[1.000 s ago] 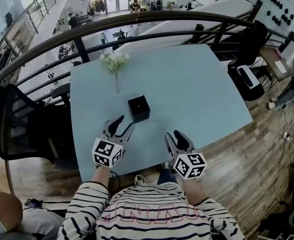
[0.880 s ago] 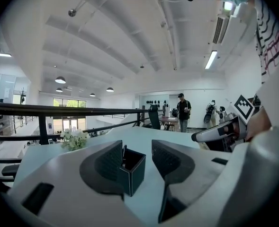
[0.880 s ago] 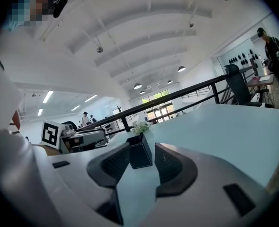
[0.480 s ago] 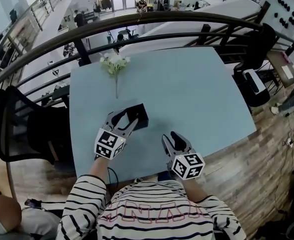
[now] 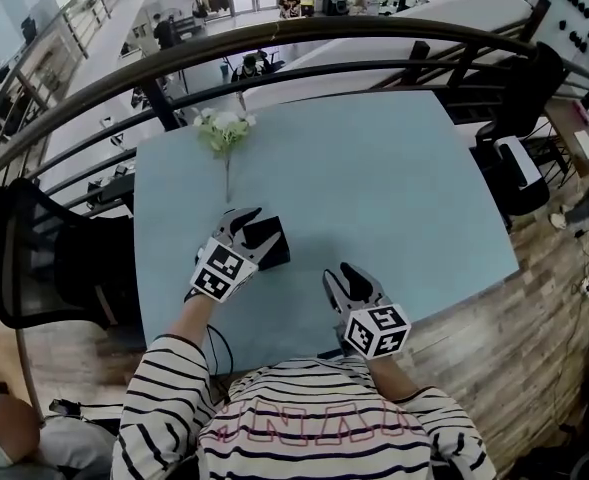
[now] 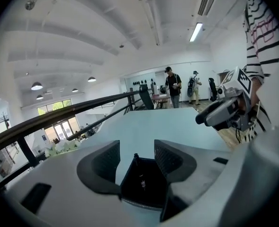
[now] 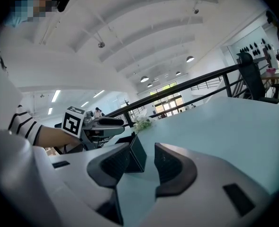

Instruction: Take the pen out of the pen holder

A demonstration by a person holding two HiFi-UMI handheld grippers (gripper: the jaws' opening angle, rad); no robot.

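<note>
Table [image 5: 374, 188]: one pen holder [image 5: 269, 242], one pen [image 6: 137, 167]

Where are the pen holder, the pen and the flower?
pen holder [image 5: 271, 242], head view, on its black upper face.
pen [image 6: 136, 160], left gripper view, on its upper end, above the rim.
flower [image 5: 223, 128], head view, on the white blossoms.
</note>
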